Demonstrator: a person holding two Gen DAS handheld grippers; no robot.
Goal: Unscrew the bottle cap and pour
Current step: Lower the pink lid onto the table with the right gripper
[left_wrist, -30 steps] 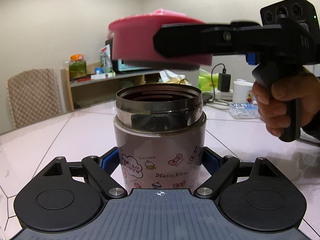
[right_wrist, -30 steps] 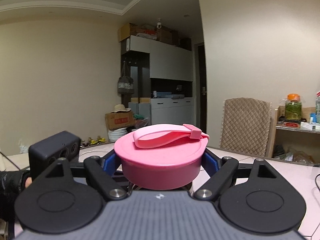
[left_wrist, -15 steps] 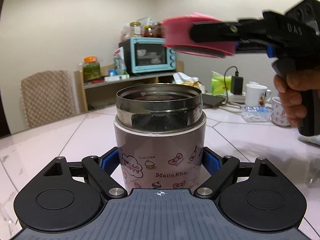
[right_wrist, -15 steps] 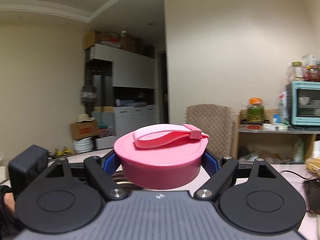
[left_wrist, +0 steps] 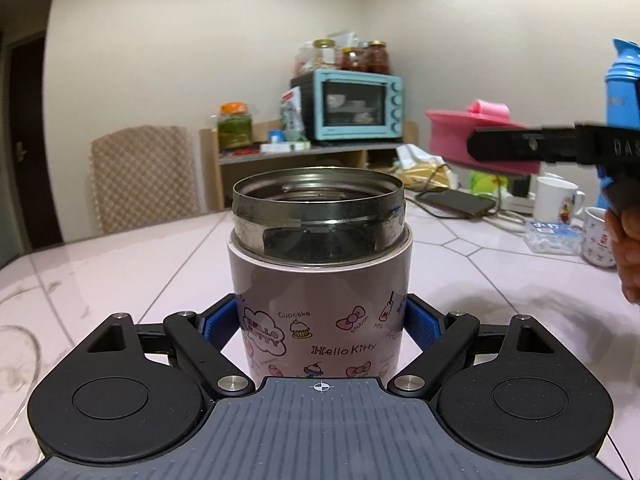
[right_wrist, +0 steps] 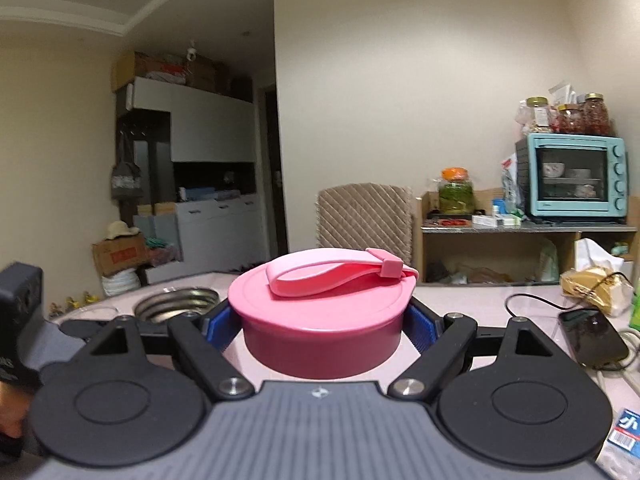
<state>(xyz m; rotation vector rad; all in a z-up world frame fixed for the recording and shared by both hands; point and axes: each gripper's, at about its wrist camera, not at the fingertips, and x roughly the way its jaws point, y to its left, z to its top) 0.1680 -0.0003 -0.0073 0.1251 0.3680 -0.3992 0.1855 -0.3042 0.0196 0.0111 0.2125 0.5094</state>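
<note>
A Hello Kitty food jar (left_wrist: 320, 300) with an open steel threaded mouth stands upright on the pale tiled table (left_wrist: 120, 272). My left gripper (left_wrist: 320, 320) is shut on its lower body. My right gripper (right_wrist: 322, 320) is shut on the jar's pink cap (right_wrist: 322, 320), which has a strap handle on top. In the left wrist view the cap (left_wrist: 452, 136) hangs in the air to the right of the jar, above the table. In the right wrist view the open jar mouth (right_wrist: 176, 305) shows to the left, behind the gripper.
On the table's right side lie a black phone (left_wrist: 456, 202) with a cable, two white mugs (left_wrist: 558, 198), a small plastic box (left_wrist: 554, 236) and a blue bottle (left_wrist: 622, 88). A padded chair (left_wrist: 144, 176) and a shelf with a teal oven (left_wrist: 352, 106) stand behind.
My right gripper has carried the pink cap from directly above the jar's mouth away to the right and a little lower. The left gripper and jar have stayed in place.
</note>
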